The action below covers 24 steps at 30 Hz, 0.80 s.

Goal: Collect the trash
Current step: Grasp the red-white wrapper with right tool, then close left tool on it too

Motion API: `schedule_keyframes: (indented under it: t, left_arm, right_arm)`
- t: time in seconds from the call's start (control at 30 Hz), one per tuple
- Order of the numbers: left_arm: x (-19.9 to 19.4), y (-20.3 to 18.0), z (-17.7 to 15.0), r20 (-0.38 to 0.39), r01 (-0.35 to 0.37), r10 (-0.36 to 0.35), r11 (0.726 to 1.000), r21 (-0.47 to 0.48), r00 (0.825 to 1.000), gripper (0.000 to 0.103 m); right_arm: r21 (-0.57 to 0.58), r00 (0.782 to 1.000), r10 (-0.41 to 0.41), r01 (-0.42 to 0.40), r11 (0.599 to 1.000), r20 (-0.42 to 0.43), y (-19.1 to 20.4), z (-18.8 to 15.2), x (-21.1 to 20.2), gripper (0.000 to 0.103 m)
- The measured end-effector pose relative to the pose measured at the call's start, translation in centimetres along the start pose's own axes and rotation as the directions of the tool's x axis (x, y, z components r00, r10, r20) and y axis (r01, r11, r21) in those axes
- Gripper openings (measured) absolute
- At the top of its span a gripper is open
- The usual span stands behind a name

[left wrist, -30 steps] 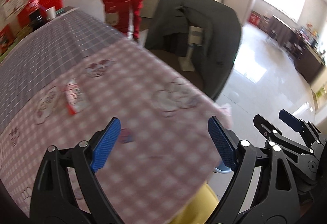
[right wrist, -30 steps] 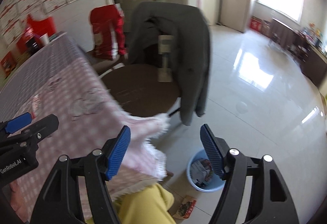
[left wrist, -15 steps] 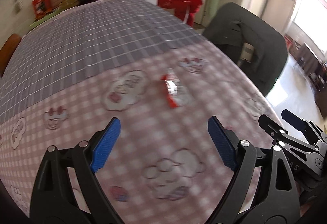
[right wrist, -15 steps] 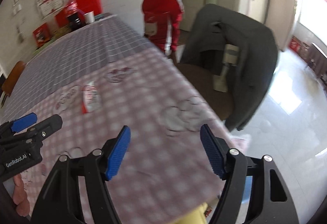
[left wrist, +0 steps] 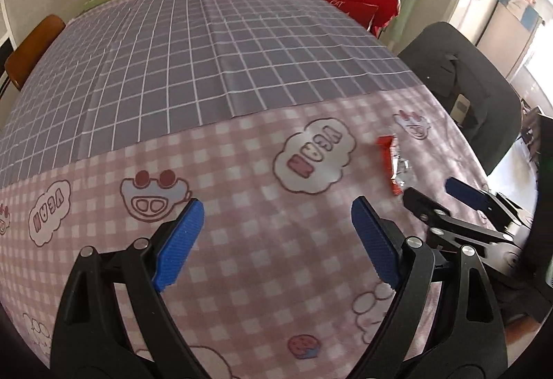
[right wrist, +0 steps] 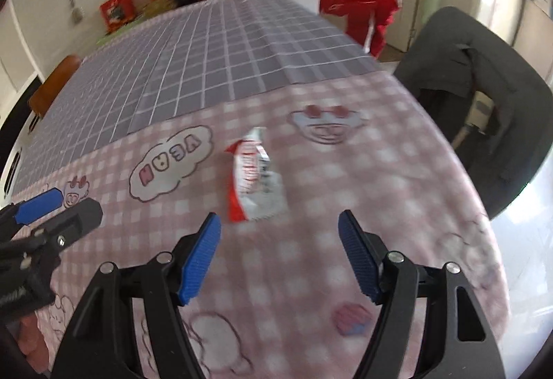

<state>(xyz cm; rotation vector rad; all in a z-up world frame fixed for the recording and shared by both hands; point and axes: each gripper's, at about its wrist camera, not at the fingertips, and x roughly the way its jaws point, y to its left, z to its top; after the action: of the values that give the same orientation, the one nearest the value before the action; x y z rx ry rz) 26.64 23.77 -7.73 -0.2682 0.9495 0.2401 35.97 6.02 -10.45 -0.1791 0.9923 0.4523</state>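
Left view: my left tool (left wrist: 276, 240) is wide open and holds nothing. The red and white wrapper (left wrist: 394, 164) lies on the table (left wrist: 242, 150), far right of it.
Right view: my right tool (right wrist: 279, 254) is open and empty too. The wrapper (right wrist: 254, 176) lies just past its tips.

Upside-down "VEGN" in cloud print (left wrist: 314, 156) on pink checked tablecloth (left wrist: 262, 240); wrapper lettering unreadable.

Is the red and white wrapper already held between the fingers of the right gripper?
No, the wrapper lies flat on the tablecloth, beyond the open right gripper.
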Motion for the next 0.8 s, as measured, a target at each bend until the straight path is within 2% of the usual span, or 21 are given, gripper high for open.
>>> schedule_keyframes:
  t: [0.1,0.17,0.23,0.3,0.37,0.4,0.43,0.67,0.8]
  left_arm:
    - [0.5,0.7,0.0,-0.007,0.000,0.000,1.000,-0.010,1.000,0.086]
    - [0.8,1.0,0.0,-0.017,0.003,-0.003,1.000,-0.020,1.000,0.086]
    - [1.0,1.1,0.0,-0.028,0.018,-0.019,0.999,-0.031,0.999,0.086]
    - [1.2,1.0,0.0,-0.036,0.031,-0.032,0.999,-0.030,0.999,0.086]
    - [1.3,0.6,-0.1,-0.037,0.038,-0.038,0.999,-0.022,0.999,0.086]
    - [1.2,0.3,-0.1,-0.033,0.042,-0.043,0.999,-0.012,0.999,0.086]
    - [1.1,0.0,-0.2,-0.029,0.049,-0.049,0.999,-0.002,0.998,0.086]
    - [1.1,-1.7,0.0,-0.054,0.145,-0.146,0.989,-0.015,0.988,0.086]
    - [1.6,-3.5,0.3,-0.073,0.156,-0.157,0.988,-0.010,0.985,0.086]
  right_arm:
    - [-0.024,1.000,-0.028,0.028,0.999,0.007,1.0,0.5,1.5,0.069]
    - [-0.047,0.999,-0.045,0.046,0.998,0.021,1.6,0.8,2.0,0.063]
    - [-0.055,0.999,-0.024,0.026,0.998,0.033,1.9,0.9,1.9,0.037]
    - [-0.057,1.000,0.004,-0.003,0.998,0.017,1.7,1.0,1.9,0.036]
    - [-0.064,0.998,0.068,-0.067,0.996,0.017,1.5,0.9,1.6,0.030]
    - [-0.069,0.994,0.103,-0.101,0.993,0.026,1.4,0.7,1.3,0.020]
    - [-0.079,0.990,0.140,-0.137,0.987,0.033,1.3,0.5,0.7,0.002]
    - [-0.130,0.969,0.248,-0.246,0.961,-0.002,1.5,-1.7,-1.5,0.003]
    - [-0.134,0.952,0.305,-0.306,0.942,-0.028,1.3,-3.0,-2.5,0.003]
